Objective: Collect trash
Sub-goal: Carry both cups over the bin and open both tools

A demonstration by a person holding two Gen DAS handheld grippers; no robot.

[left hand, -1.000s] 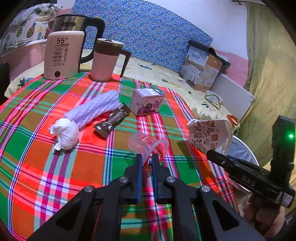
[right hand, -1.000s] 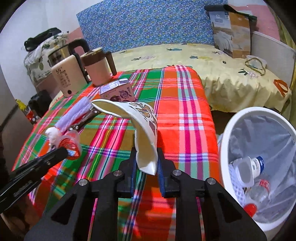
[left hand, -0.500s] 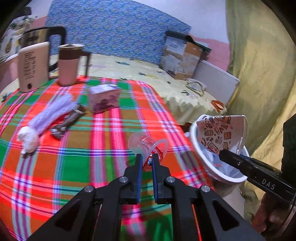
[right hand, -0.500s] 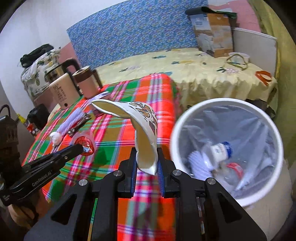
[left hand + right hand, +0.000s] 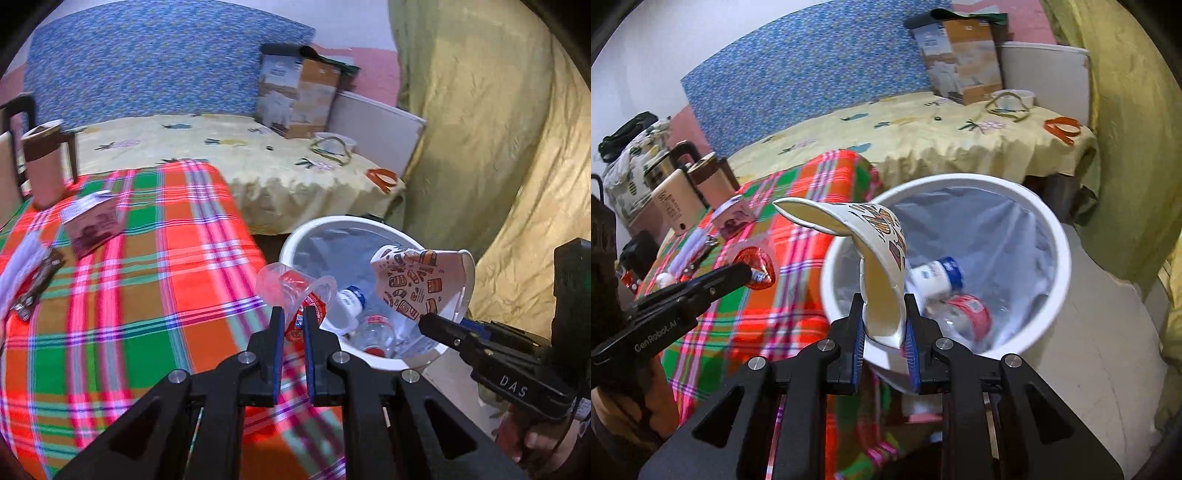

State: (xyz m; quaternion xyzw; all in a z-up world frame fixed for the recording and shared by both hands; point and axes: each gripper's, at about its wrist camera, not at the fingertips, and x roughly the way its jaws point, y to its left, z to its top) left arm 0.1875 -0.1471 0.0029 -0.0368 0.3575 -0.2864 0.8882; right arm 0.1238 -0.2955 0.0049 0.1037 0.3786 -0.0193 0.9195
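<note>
Your right tongs (image 5: 884, 332) pinch a crushed paper cup (image 5: 875, 251) over the white bin (image 5: 1060, 258) ahead, while your left tongs (image 5: 293, 325) pinch a clear plastic cup (image 5: 295, 288) beside its rim.

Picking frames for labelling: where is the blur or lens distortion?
Left wrist view: plaid tablecloth and brown mug smear with motion; edges bend. Right wrist view: white bin rim slightly smeared, crushed printed paper cup sharp.

Crushed paper cup (image 5: 882, 266) in right claw (image 5: 884, 332)
</note>
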